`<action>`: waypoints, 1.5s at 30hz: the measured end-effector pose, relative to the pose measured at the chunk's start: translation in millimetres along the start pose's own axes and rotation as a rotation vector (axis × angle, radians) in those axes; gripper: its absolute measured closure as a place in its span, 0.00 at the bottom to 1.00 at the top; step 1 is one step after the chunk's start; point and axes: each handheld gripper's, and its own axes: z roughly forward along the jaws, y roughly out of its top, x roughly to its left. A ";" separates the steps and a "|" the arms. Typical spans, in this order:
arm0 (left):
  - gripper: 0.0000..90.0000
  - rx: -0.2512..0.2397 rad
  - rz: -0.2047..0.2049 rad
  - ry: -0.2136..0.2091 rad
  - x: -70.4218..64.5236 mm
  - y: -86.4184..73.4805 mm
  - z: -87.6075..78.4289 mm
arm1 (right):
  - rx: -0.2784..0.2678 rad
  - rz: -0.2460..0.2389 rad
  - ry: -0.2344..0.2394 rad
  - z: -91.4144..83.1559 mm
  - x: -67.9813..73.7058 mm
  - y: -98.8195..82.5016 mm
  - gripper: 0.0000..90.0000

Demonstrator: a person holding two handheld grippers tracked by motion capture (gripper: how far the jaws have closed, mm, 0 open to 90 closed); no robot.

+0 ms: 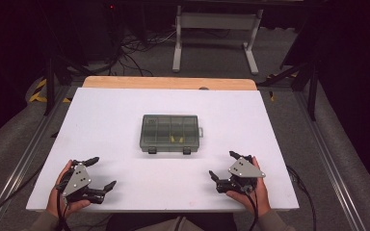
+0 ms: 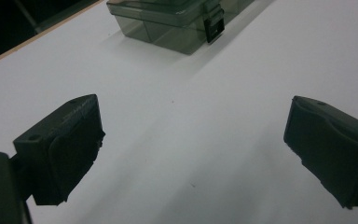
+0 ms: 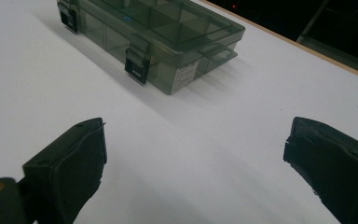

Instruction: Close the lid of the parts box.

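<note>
Reaching for the closed box (image 1: 171, 133), both grippers, fingers wide apart and empty, should approach its two front latches squarely.

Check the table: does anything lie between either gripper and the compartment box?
Nothing visible does. Bare white table separates the left gripper and the right gripper from the closed compartment box, both standing open.

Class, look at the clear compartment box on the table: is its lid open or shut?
Shut. The box has its lid lying flat on the base, and both front latches hang down over the seam. Both grippers sit apart from it, jaws open.
</note>
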 end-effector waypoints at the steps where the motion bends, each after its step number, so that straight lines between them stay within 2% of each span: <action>1: 0.06 0.001 -0.004 0.005 -0.1 -0.4 -0.9 | 0.003 0.004 0.004 0.2 -0.3 -0.8 0.06; 8: 0.06 -0.002 -0.002 0.017 -0.9 0.5 -3.6 | 0.007 0.005 0.016 0.1 -0.7 -2.7 0.06; 24: 0.06 -0.018 0.018 -0.002 -3.1 2.7 -2.7 | -0.017 -0.027 -0.007 -0.6 4.1 2.0 0.06; 37: 0.06 -0.026 0.008 -0.001 -2.6 4.0 -2.1 | -0.017 -0.027 -0.004 -0.3 3.1 1.7 0.06; 45: 0.06 -0.040 -0.007 0.026 -0.3 5.8 -2.2 | -0.019 -0.039 -0.003 0.5 2.1 1.2 0.06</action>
